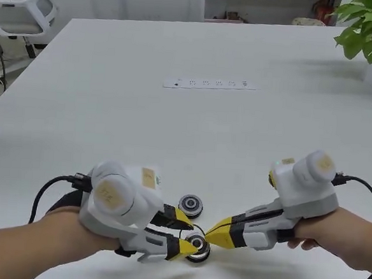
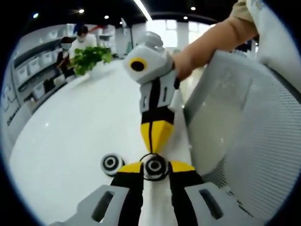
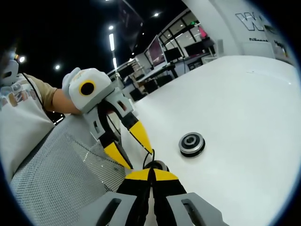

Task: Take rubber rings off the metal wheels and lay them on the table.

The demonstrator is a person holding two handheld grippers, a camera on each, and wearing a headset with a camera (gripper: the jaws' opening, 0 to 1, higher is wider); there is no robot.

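Note:
My left gripper [image 1: 189, 234] is shut on a small metal wheel [image 1: 198, 245] at the table's near edge; in the left gripper view the wheel [image 2: 155, 165] sits between its yellow tips. My right gripper [image 1: 210, 233] comes in from the right with its jaws shut at the wheel's rim, pinching a thin black rubber ring [image 3: 145, 159] that loops up off the wheel [image 3: 159, 165]. A second wheel [image 1: 190, 205] with its black ring on lies flat on the table just beyond, apart from both grippers.
A white power strip [image 1: 209, 84] lies across the middle of the white table [image 1: 174, 132]. A green plant [image 1: 366, 27] stands at the far right corner and a white chair [image 1: 23, 3] beyond the far left. A mesh chair back [image 2: 235, 117] is close behind the near edge.

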